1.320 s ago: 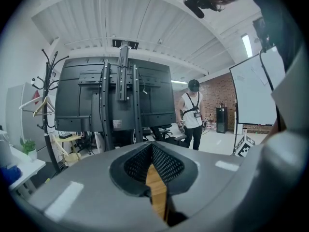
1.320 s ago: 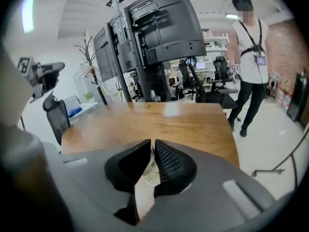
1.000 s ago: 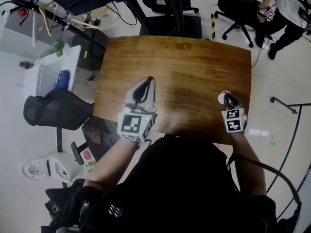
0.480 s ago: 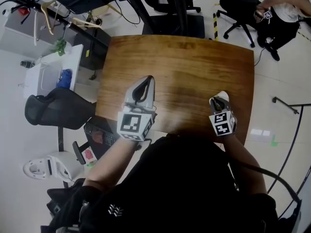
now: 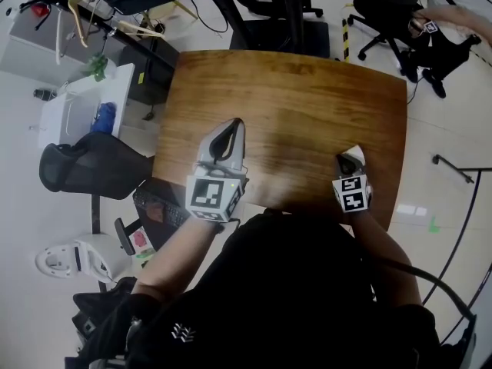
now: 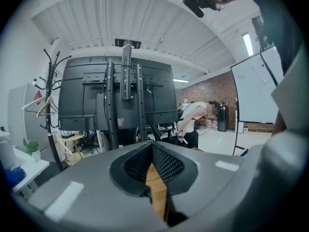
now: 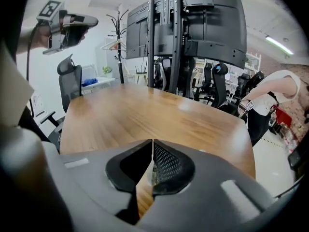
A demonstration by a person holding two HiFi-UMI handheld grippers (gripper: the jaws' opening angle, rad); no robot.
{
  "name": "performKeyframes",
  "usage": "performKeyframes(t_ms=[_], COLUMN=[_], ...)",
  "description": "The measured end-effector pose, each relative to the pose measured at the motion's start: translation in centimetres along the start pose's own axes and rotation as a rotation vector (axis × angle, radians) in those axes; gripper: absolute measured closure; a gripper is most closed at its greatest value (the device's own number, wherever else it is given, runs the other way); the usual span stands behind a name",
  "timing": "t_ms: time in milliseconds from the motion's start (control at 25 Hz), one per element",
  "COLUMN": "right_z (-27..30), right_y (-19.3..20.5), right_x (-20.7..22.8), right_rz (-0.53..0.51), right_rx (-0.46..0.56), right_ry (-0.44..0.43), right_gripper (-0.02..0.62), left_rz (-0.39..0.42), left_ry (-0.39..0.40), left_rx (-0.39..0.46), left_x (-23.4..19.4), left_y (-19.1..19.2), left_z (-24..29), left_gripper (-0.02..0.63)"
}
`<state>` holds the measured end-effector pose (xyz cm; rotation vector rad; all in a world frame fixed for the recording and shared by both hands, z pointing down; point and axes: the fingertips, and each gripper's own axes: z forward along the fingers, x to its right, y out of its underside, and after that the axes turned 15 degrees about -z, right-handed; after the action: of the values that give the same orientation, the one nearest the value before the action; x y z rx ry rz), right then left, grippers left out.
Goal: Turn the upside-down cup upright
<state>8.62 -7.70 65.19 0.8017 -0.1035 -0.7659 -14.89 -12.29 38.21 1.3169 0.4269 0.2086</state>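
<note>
On the wooden counter (image 5: pixel 292 98), near its front right edge, the white cup (image 5: pixel 357 152) sits at the tip of the right claw (image 7: pixel 152 146). Its jaws have just closed, pinching a pale sliver of the cup's wall. The left claw (image 5: pixel 232 127) hovers closed, holding nothing.

No words, numbers or brand names can be read anywhere. The left cube (image 5: pixel 214 198) on the left gripper (image 5: pixel 228 133) and the right cube (image 5: pixel 352 194) on the right gripper (image 5: pixel 350 160) carry black-and-white square marker patterns, not letters. A small white emblem (image 5: pixel 182 333) sits on the person's dark garment, too small to read. A yellow-and-black striped post (image 5: pixel 345 38) stands on the floor beyond the table's (image 5: pixel 292 106) far right edge.
</note>
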Motion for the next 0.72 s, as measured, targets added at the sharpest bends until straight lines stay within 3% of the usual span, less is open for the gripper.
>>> performKeyframes(t_ms=[80, 160, 280, 440, 560, 720], right_z=[-1.2, -2.3, -2.6, -2.1, -1.7, -2.2], right_y=[-1.1, -1.3, 1.0, 4.1, 4.9, 4.5], right_x=[1.5, 3.6, 5.7, 6.0, 4.8, 4.3], right_rz=[0.025, 0.070, 0.170, 0.319, 0.374, 0.306], right_rx=[0.071, 0.115, 0.077, 0.011, -0.015, -0.005], right_ry=[0.037, 0.085, 0.087, 0.012, -0.054, -0.050], right_gripper=[0.542, 0.450, 0.351, 0.305, 0.380, 0.485], left_rz=[-0.002, -0.006, -0.010, -0.006, -0.002, 0.005], left_ry=[0.003, 0.002, 0.007, 0.027, 0.038, 0.051], left_rx=[0.004, 0.006, 0.011, 0.011, 0.011, 0.015], left_x=[0.1, 0.1, 0.4, 1.2, 1.7, 2.2], left_y=[-0.1, -0.1, -0.1, -0.1, -0.2, -0.5], left_z=[0.1, 0.2, 0.4, 1.0, 1.3, 1.8], left_gripper=[0.606, 0.606, 0.606, 0.606, 0.606, 0.606])
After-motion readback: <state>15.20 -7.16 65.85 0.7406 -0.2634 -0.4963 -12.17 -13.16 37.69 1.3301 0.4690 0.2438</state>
